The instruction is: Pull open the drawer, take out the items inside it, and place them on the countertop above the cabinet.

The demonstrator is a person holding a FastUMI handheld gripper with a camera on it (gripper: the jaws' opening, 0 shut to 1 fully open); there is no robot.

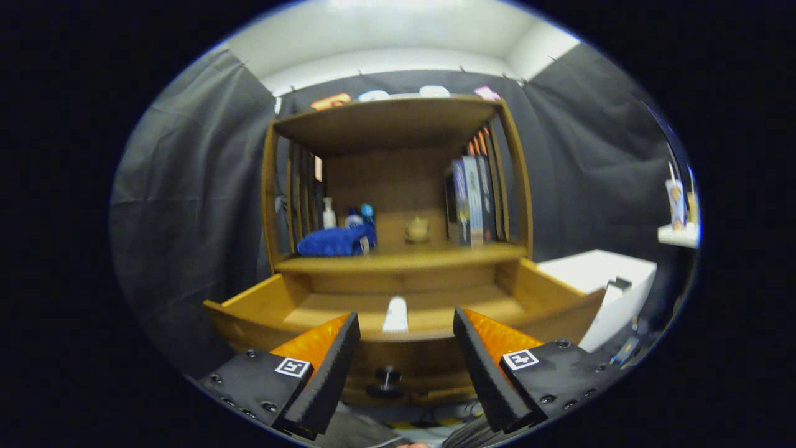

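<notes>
Hand-held gripper (405, 348) spread wide before open drawer (261, 298) holding white tube (396, 314).

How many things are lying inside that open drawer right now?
1 that I can see: a small white tube lying near the middle of the drawer, just beyond the open tool. The drawer's front wall hides the nearest strip of floor, so more could be there.

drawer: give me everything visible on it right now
The drawer is pulled open below the cabinet's countertop. It looks like warm brown wood, with side walls flaring toward the camera and a front panel carrying a dark round knob. On its floor lies one white item, lengthwise near the front panel. The tool is open, its fingers either side of the knob and front rim, touching neither as far as visible.
</notes>
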